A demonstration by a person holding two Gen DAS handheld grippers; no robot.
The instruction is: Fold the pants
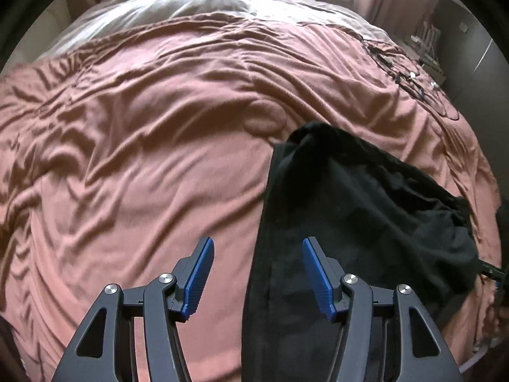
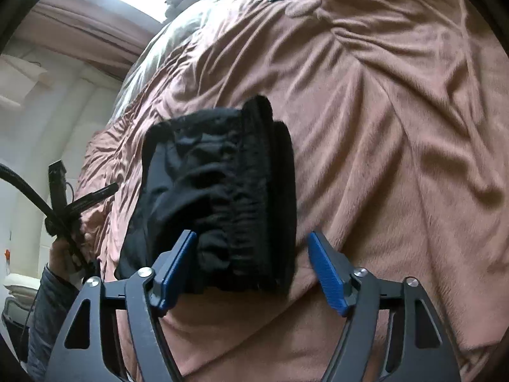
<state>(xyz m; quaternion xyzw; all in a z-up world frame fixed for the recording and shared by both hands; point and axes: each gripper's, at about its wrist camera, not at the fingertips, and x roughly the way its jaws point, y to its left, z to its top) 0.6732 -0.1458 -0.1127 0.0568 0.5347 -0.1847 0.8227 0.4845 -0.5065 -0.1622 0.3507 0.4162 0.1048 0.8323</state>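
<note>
Both grippers are wide open and holding nothing, left gripper [image 1: 257,273] over the long edge of the black pants [image 1: 350,222], right gripper [image 2: 251,264] straddling the bunched elastic waistband [image 2: 248,191]. Pants lie on the wrinkly pink bedspread [image 1: 143,159]. Biggest risk imo: pinching bedspread along with the fabric, or grabbing only the top layer, so the fold goes crooked.

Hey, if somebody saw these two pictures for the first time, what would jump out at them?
The black pants lie rumpled on the pink bedspread, dark against it, right of centre in the left view. The left gripper and right gripper are both open, the right one straddling the gathered waistband.
</note>
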